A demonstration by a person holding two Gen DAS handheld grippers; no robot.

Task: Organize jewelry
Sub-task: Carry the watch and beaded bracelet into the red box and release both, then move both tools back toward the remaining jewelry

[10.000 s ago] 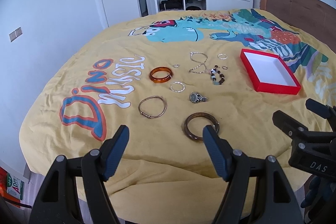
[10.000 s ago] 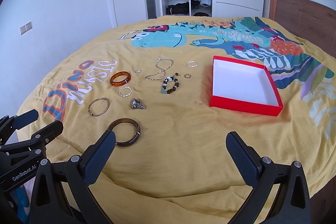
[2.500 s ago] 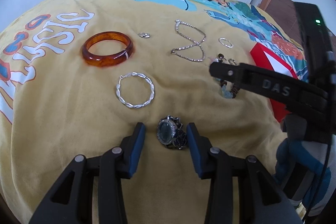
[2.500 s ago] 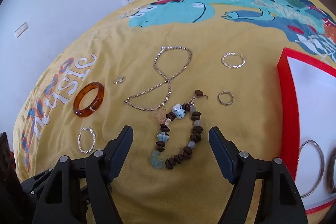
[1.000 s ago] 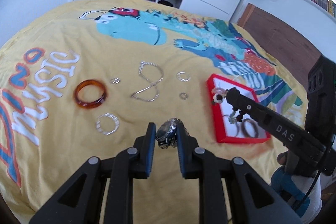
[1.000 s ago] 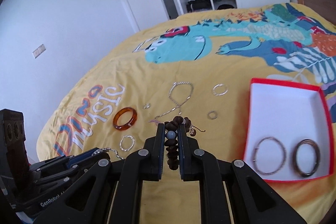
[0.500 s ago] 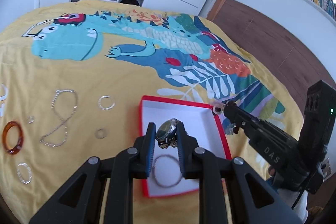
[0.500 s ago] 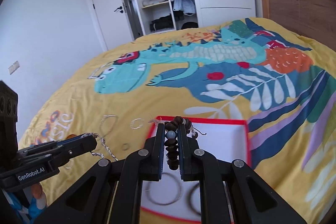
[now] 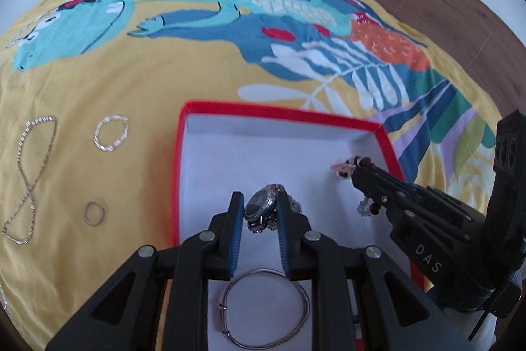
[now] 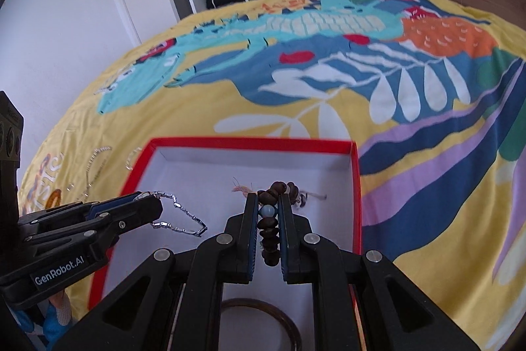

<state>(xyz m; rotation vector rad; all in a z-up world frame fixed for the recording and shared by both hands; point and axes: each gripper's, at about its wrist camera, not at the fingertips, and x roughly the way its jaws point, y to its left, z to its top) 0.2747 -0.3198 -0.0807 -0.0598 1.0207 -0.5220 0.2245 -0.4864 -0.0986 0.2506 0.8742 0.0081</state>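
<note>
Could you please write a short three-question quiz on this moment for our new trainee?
1. True or false: the left gripper is shut on the watch above the red box.
2. What does the right gripper hold? A) amber bangle B) beaded bracelet C) silver chain
3. Fill in: the thin metal bangle lies ____ the red box.

Key: 1 true; 2 B; 3 inside.
</note>
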